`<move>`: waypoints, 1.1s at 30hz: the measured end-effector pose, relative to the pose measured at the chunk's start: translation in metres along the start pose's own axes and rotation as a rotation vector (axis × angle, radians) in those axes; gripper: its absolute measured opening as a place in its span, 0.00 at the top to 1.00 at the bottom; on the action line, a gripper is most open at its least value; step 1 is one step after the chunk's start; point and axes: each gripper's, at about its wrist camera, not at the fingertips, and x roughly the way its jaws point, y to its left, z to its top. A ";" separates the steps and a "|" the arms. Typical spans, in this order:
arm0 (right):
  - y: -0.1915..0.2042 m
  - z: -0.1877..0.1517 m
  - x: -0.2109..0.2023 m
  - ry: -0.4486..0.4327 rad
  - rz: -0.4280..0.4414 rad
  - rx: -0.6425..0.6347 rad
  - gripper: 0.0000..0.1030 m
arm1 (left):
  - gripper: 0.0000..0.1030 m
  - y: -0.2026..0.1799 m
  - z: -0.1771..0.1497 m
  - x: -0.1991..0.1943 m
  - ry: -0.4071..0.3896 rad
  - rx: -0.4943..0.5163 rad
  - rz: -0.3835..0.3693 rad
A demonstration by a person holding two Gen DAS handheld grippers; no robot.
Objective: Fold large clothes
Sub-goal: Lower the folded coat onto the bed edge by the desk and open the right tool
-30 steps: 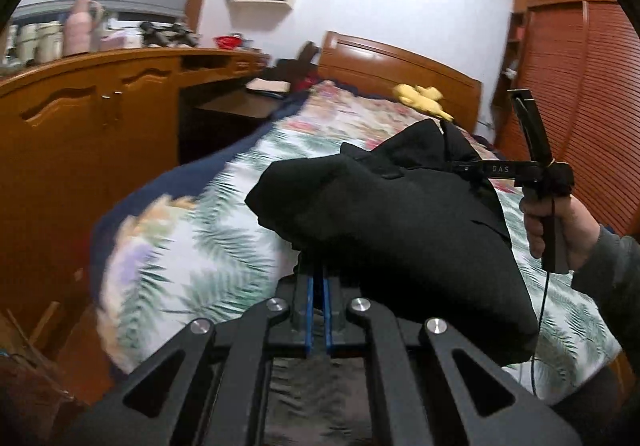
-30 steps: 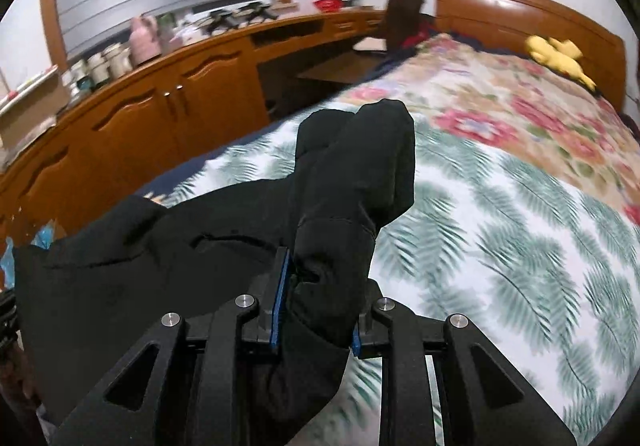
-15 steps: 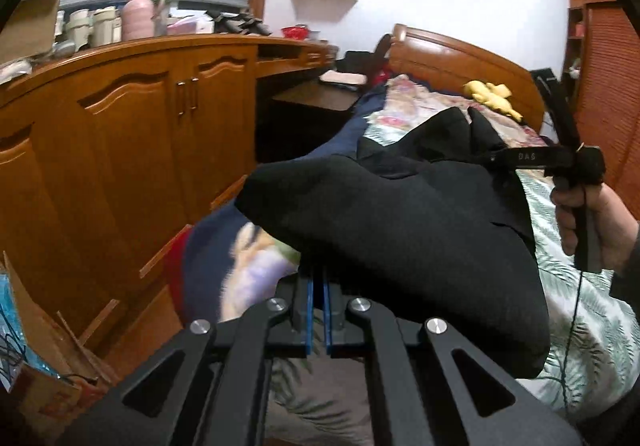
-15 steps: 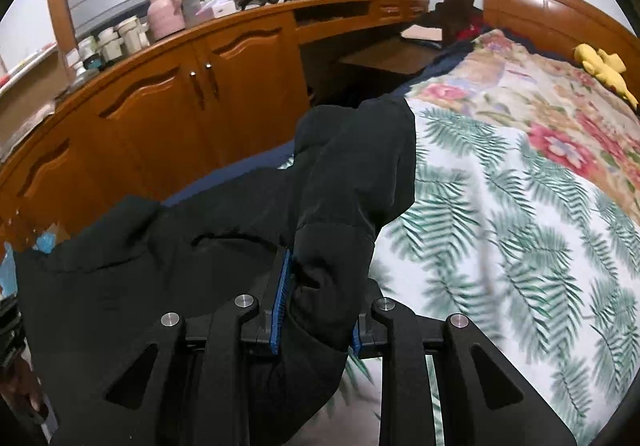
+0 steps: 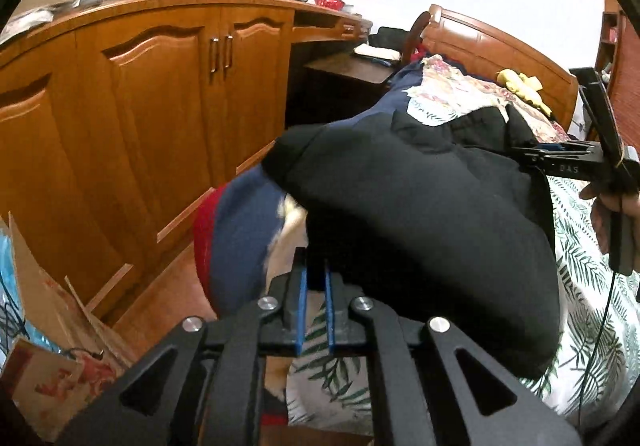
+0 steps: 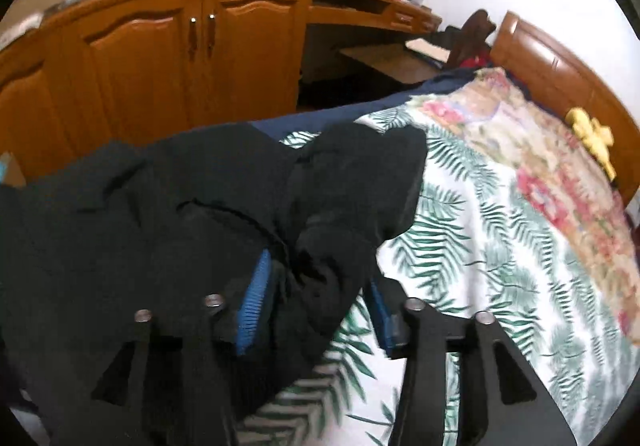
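A bulky black garment sags in a heap over the near edge of the bed. My left gripper pinches the garment's lower hem between its blue pads, and its jaws are just starting to open. In the right wrist view the garment spreads across the left and centre. My right gripper has its jaws opening wide. A fold of cloth hangs loosely between them and drapes over the left finger. The right pad stands clear of the cloth. A hand carries the right gripper at the garment's far side.
The bed's leaf-and-flower sheet runs to a wooden headboard, where a yellow toy lies. A long wooden cabinet stands close along the bed's left side. Cardboard boxes sit on the floor at lower left.
Both grippers carried the garment left and down, towards the bed's edge by the cabinet. The right jaws, clamped on a thick fold before, have spread apart. The left pads' gap grew slightly.
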 end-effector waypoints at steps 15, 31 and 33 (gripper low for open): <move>0.055 -0.034 -0.033 -0.056 0.268 -0.093 0.46 | 0.76 -0.031 0.009 -0.073 -0.138 0.105 -0.032; 0.043 -0.060 -0.054 -0.025 0.286 -0.086 0.45 | 0.76 -0.064 0.034 0.014 0.020 0.151 -0.047; 0.036 -0.064 -0.068 -0.044 0.296 -0.074 0.45 | 0.76 -0.058 0.031 0.021 0.038 0.112 -0.064</move>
